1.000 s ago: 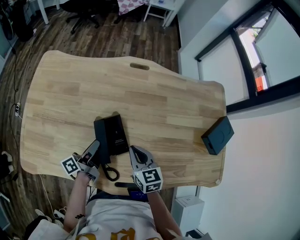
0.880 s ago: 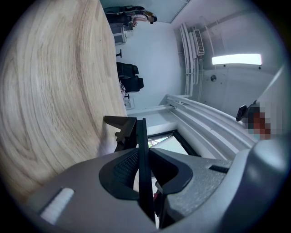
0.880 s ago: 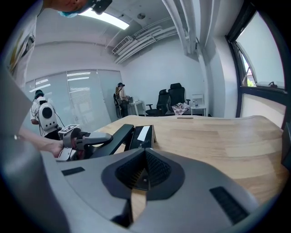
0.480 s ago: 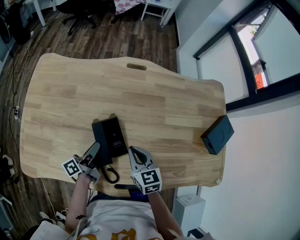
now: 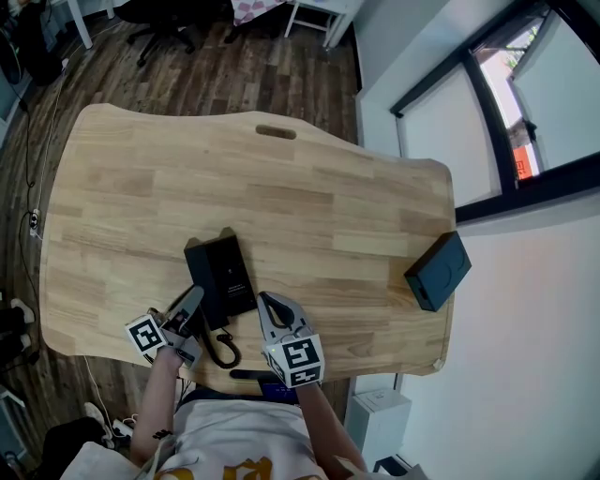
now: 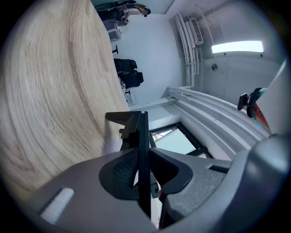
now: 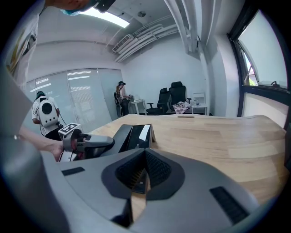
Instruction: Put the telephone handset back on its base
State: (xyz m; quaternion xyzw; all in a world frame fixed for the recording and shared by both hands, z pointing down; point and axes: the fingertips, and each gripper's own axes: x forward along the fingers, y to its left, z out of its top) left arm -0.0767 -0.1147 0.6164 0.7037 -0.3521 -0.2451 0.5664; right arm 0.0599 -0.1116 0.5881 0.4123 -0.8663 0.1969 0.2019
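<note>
The black telephone base lies on the wooden table, near its front edge. The black handset runs along the base's left side. My left gripper is shut on the handset's near end; in the left gripper view the handset stands as a thin black edge pinched between the pads. A black cord loops toward me from there. My right gripper hovers just right of the base, shut with nothing in it. The right gripper view shows the base and the left gripper beside it.
A black box sits at the table's right edge. A slot is cut in the far edge. Beyond the table are office chairs on a wood floor, and a window wall to the right.
</note>
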